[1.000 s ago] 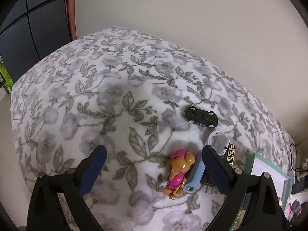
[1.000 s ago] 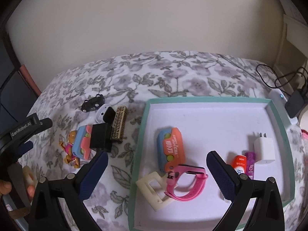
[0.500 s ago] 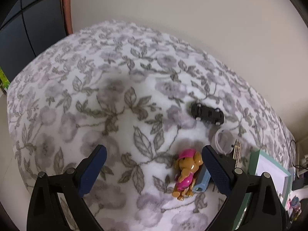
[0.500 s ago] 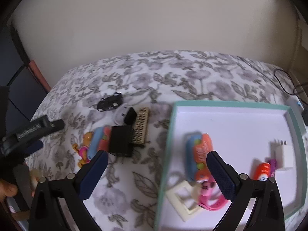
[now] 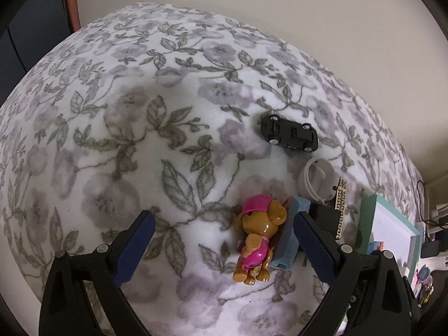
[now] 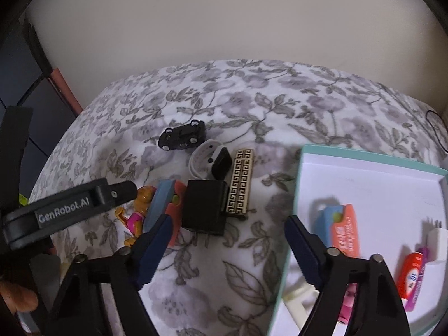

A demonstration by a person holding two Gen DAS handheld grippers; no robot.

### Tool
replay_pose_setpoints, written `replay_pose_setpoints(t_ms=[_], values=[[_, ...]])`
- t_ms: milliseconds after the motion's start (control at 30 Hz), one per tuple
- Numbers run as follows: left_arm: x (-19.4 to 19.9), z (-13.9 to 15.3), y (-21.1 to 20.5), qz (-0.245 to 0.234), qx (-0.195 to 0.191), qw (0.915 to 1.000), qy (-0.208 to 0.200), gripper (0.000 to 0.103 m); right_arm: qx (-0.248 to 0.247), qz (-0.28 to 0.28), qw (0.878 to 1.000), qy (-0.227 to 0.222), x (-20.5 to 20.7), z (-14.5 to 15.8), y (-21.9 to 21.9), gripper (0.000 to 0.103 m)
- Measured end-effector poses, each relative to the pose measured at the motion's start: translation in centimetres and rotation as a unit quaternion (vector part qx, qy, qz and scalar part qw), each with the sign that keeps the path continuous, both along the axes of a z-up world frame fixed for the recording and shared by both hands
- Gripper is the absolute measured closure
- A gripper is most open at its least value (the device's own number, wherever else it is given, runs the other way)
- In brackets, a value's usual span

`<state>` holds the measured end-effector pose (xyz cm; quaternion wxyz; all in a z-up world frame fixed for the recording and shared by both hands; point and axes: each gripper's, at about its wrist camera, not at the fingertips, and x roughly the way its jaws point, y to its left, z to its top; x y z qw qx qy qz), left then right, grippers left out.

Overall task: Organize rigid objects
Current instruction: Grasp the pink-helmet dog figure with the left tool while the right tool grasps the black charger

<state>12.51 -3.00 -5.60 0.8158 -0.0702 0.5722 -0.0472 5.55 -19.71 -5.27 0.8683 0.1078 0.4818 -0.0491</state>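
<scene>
Both grippers are spread wide with nothing between their pads. In the left wrist view the left gripper (image 5: 221,231) hangs over the floral cloth (image 5: 134,117), and the toy dog (image 5: 259,238) lies at 3 o'clock within its span, close to the right pad. A blue case (image 5: 291,233) lies against the dog's 3 o'clock side, touching that pad or just under it. The black car (image 5: 288,135) sits well off at 1 o'clock, upside down with its wheels showing, and the white band (image 5: 315,180) lies just at 5 o'clock of the car. In the right wrist view the right gripper (image 6: 228,235) hovers with a black plug (image 6: 204,211) at 11 o'clock, near its left pad. A patterned block (image 6: 240,184) touches the plug at 2 o'clock. The tray (image 6: 361,155) lies at 3 o'clock, its near edge passing under the right pad, and holds an orange case (image 6: 341,229), a white plug (image 6: 436,239) and a red tube (image 6: 411,275).
</scene>
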Motion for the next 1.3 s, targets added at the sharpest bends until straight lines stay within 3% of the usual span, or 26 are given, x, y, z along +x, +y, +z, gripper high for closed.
replay_pose_setpoints(t_ms=[433, 533, 700, 967, 1300], values=[[0.7, -3.2, -0.9, -0.013, 0.031, 0.9983, 0.048, 0.006, -0.021, 0.024, 0.999, 0.037, 2.5, -3.3, 1.4, 0.025], [0.8, -3.9, -0.7, -0.006, 0.031, 0.9978, 0.058, 0.018, -0.031, 0.028, 0.998, 0.038, 2.9, -3.5, 1.6, 0.028], [0.7, -3.9, -1.1, -0.013, 0.044, 0.9976, 0.051, 0.024, -0.033, 0.031, 0.998, 0.045, 3.4, -4.2, 1.9, 0.035], [0.9, -3.2, -1.6, -0.025, 0.025, 0.9983, 0.046, 0.055, -0.030, 0.026, 0.998, 0.044, 3.4, -4.2, 1.9, 0.036], [0.8, -3.0, -1.5, -0.026, -0.001, 0.9986, 0.047, 0.055, -0.022, 0.025, 0.999, 0.041, 3.0, -4.0, 1.5, 0.039]])
